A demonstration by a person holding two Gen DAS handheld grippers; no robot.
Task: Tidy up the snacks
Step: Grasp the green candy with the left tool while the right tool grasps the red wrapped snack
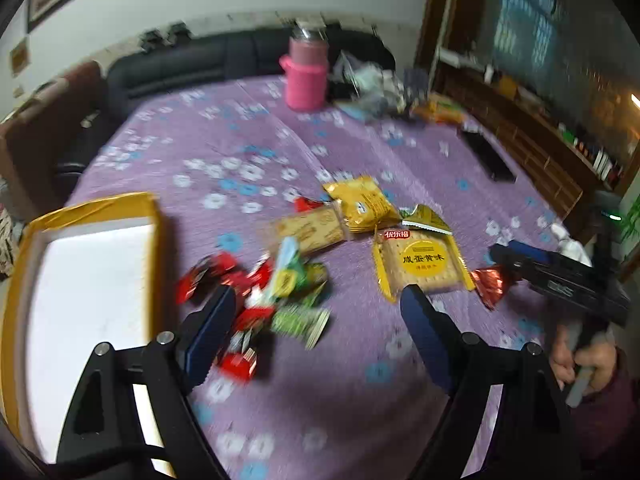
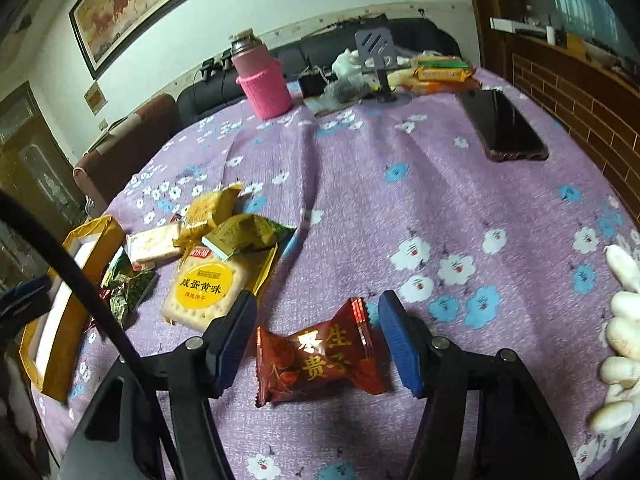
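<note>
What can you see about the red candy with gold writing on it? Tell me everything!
The red candy is a shiny, crinkly foil-like wrapper, dark red with gold characters and a faint flower pattern. Both ends flare out with zigzag edges. It looks sealed and lies flat on the purple flowered tablecloth, apart from the other snacks. It sits between the blue pads of the right tool, which stand open on either side without pressing on it.
</note>
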